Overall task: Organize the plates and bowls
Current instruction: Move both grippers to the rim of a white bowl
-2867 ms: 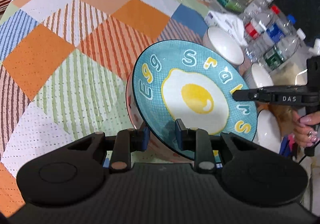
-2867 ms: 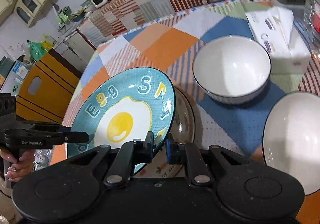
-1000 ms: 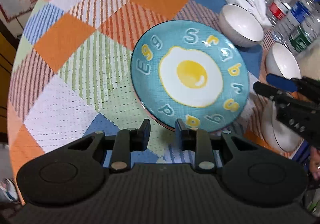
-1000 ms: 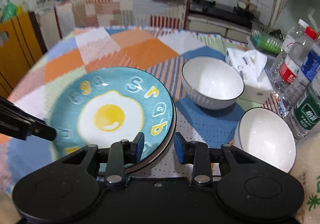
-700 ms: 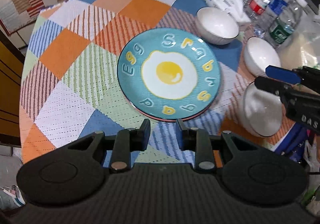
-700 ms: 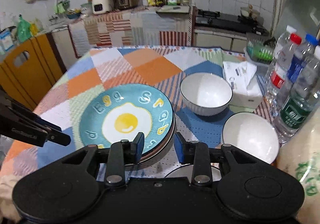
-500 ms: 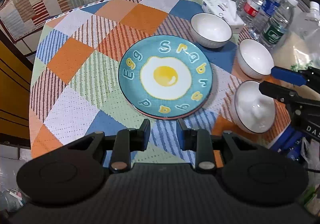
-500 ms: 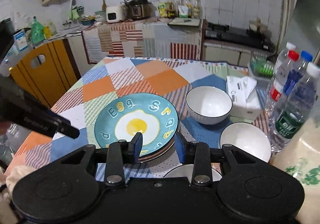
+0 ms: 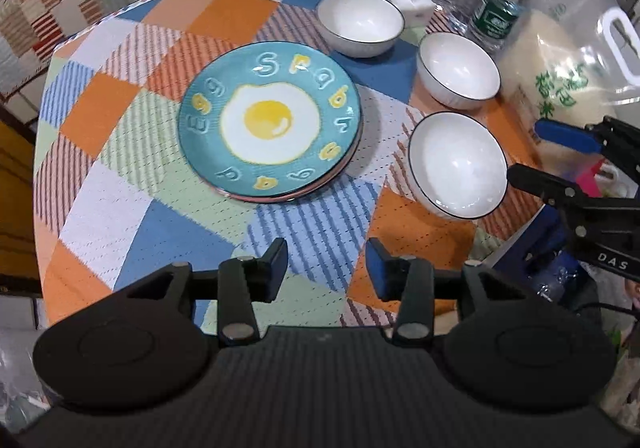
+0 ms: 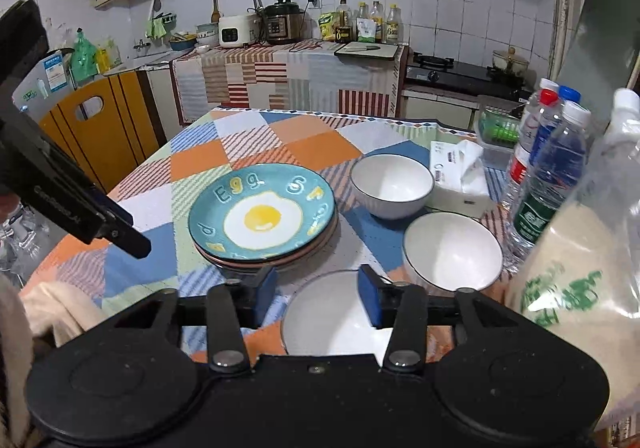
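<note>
The left tool [image 9: 327, 262] hangs above the near edge of the worktop [image 9: 120, 184], its two blue-padded fingers spread apart with nothing between them. Ahead of it and slightly left lies the egg plate [image 9: 270, 119], flat on top of other plates whose pink and dark rims show beneath it. Ahead and to its right sits the near bowl [image 9: 457, 164], white and upright; beyond that the middle bowl [image 9: 458, 71], and farthest the far bowl [image 9: 361, 23]. The three bowls stand apart from each other in a curved line to the right of the plates. The left view alone looks down on the whole checked cloth and shows the right tool [image 9: 560, 162] from the side, its fingers parted beside the near bowl.

The right tool [image 10: 318, 290] is also spread, holding nothing. Directly under and between its fingers is the near bowl [image 10: 332, 318], partly hidden by the tool body. Ahead and left is the stack of plates [image 10: 262, 218]; from this lower angle the layered rims under the egg plate are clearer. Ahead right is the middle bowl [image 10: 452, 252], and past it the far bowl [image 10: 392, 184], with a tissue box [image 10: 460, 178] just beside it. Water bottles [image 10: 552, 168] and a large jug [image 10: 592, 248] stand at the right. Only this view shows the kitchen counter [image 10: 288, 76] behind, and the left tool's arm [image 10: 72, 208] entering at the left.
</note>
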A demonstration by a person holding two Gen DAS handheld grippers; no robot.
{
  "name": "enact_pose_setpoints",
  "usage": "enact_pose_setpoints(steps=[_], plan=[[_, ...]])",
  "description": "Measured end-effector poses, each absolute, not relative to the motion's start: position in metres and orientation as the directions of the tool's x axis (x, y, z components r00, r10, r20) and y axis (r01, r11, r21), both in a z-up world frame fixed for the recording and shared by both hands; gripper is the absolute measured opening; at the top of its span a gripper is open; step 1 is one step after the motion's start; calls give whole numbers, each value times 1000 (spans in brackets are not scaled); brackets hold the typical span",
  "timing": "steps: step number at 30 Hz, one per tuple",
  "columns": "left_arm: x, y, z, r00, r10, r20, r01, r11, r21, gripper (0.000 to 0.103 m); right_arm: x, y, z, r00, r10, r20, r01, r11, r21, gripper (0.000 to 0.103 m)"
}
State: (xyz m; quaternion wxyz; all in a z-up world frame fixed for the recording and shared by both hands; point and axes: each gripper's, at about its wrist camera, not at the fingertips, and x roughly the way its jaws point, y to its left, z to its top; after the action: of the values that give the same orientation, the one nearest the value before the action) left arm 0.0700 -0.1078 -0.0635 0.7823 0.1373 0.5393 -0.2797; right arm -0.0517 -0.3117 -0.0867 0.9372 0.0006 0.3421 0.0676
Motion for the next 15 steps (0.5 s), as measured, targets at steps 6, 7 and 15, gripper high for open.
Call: enact_pose_setpoints(steps=[6, 7, 15], plan=[[75, -138, -85, 269, -343, -900, 626, 772, -107, 53, -57, -327, -118, 788, 66, -613, -84, 996, 0, 61], [75, -144, -90, 276, -345, -897, 630, 770, -102, 53, -57, -329, -125, 789, 57, -612, -72, 997, 0, 61], [66, -174, -131, 287, -378, -880, 641, 758, -117, 55, -44, -340, -165, 732, -19, -681, 3, 1000, -24, 61]])
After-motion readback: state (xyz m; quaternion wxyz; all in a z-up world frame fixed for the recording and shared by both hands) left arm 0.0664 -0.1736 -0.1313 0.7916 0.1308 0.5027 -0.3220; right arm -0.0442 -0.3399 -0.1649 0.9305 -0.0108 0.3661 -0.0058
